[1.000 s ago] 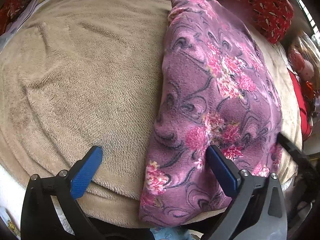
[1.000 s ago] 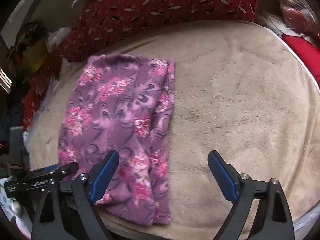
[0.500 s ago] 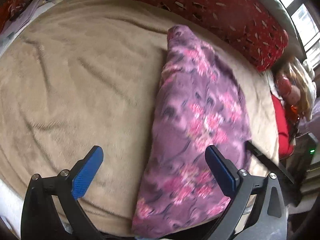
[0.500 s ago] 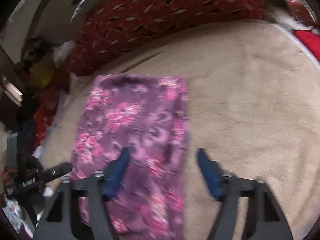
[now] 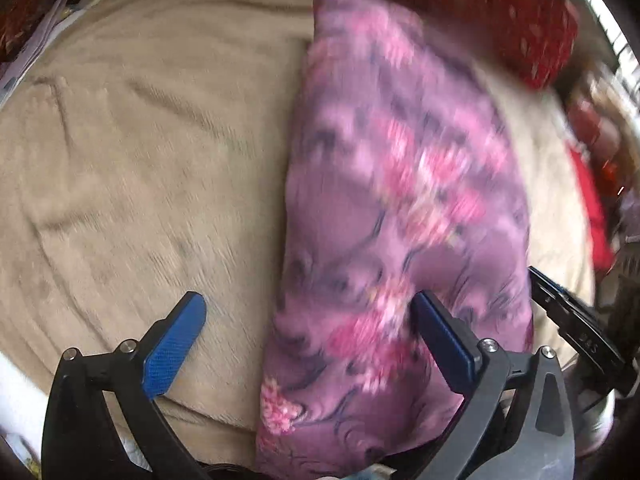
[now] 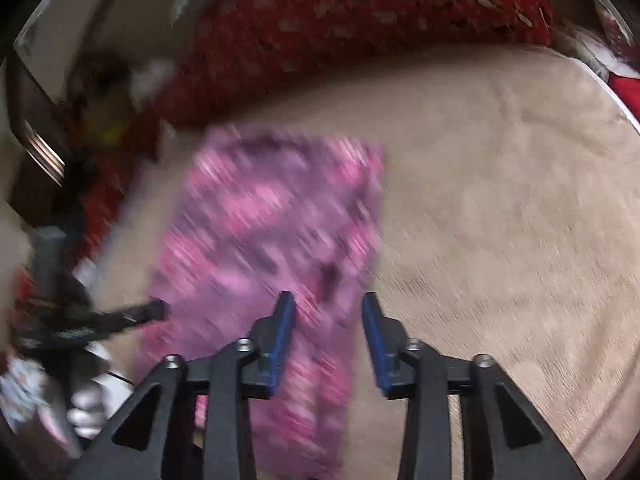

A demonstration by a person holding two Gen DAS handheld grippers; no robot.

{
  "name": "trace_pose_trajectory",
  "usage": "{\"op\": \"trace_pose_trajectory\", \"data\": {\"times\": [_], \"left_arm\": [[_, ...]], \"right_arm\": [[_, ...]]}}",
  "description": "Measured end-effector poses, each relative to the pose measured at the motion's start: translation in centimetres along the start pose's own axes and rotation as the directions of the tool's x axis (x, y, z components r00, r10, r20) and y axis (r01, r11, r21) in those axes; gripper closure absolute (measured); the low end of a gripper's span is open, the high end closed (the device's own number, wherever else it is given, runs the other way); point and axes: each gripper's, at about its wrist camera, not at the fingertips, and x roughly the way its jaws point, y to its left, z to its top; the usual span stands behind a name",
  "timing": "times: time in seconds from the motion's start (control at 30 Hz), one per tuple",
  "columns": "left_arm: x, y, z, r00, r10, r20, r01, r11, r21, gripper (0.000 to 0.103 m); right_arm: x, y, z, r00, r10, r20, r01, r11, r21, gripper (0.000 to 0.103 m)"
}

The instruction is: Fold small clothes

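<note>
A beige fleece blanket (image 5: 140, 168) covers the work surface, bordered at the far side by a red patterned cushion (image 6: 360, 24). On it lies the purple floral garment (image 5: 400, 200), already folded to a long narrow strip that runs from the near edge toward the cushion.

The step in hand appears to be the next fold, end over end. To do it well, each gripper should likely take one near corner through all layers, lift both together, and carry the end level toward the far end so the long edges stay aligned; a grip on the top layer alone would probably open the earlier fold.

The left gripper (image 5: 308, 340) stands wide apart and holds nothing; its left pad is over bare blanket, its right pad over the cloth, so the garment's left edge lies between them. The right gripper (image 6: 328, 332) is partly apart with jaws opening; the garment's right edge lies between the pads, unclamped as far as the blur allows.

The left wrist view alone shows the strip's near end reaching the blanket's edge. The right wrist view alone shows the far end lying square and short of the cushion, and clutter to the left
</note>
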Motion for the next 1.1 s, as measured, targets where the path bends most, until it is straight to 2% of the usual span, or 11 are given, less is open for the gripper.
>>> {"op": "trace_pose_trajectory", "data": {"times": [0.03, 0.1, 0.2, 0.27, 0.33, 0.4, 0.57, 0.67, 0.73, 0.93, 1.1], "left_arm": [[-0.4, -0.2, -0.6, 1.0, 0.016, 0.018, -0.016, 1.0, 0.006, 0.0], [-1.3, -0.6, -1.6, 0.998, 0.035, 0.043, -0.037, 0.999, 0.038, 0.0], [-2.6, -1.3, -3.4, 0.988, 0.115, 0.102, -0.124, 0.988, 0.086, 0.0], [-3.6, -1.4, -4.6, 0.976, 0.163, 0.147, -0.179, 0.978, 0.107, 0.0], [-4.1, -1.8, -5.7, 0.965, 0.199, 0.172, -0.221, 0.967, 0.124, 0.0], [-4.7, -1.8, -6.6, 0.956, 0.225, 0.19, -0.251, 0.961, 0.121, 0.0], [-6.1, -1.5, -8.7, 0.949, 0.234, 0.21, -0.258, 0.961, 0.095, 0.0], [-6.1, -1.6, -9.3, 0.95, 0.237, 0.204, -0.262, 0.96, 0.103, 0.0], [-5.8, -3.0, -9.5, 0.953, 0.23, 0.199, -0.255, 0.96, 0.113, 0.0], [-6.5, -4.3, -11.5, 0.951, 0.214, 0.224, -0.25, 0.957, 0.148, 0.0], [-6.6, -4.6, -12.0, 0.958, 0.2, 0.205, -0.235, 0.958, 0.164, 0.0]], "right_arm": [[0.4, -0.2, -0.4, 1.0, -0.017, -0.001, 0.017, 1.0, 0.01, 0.062], [-0.7, -0.1, -0.9, 0.999, -0.026, 0.024, 0.025, 0.999, 0.021, 0.06], [-2.2, 0.8, -1.7, 0.993, -0.116, 0.015, 0.116, 0.992, -0.053, 0.057], [-3.6, 1.2, -2.8, 0.986, -0.162, 0.04, 0.165, 0.982, -0.088, 0.041], [-4.8, 1.3, -3.8, 0.982, -0.176, 0.068, 0.182, 0.979, -0.091, 0.032], [-6.1, 1.3, -4.6, 0.975, -0.201, 0.098, 0.211, 0.972, -0.104, 0.031], [-8.2, 1.6, -5.4, 0.952, -0.258, 0.165, 0.277, 0.955, -0.106, 0.024], [-9.0, 2.0, -5.9, 0.938, -0.282, 0.201, 0.309, 0.944, -0.116, 0.023], [-9.3, 2.7, -6.1, 0.932, -0.29, 0.217, 0.322, 0.937, -0.134, 0.023], [-10.3, 4.4, -7.2, 0.925, -0.279, 0.259, 0.329, 0.928, -0.177, 0.022], [-10.8, 5.4, -8.1, 0.924, -0.269, 0.273, 0.325, 0.927, -0.187, 0.022]]}}
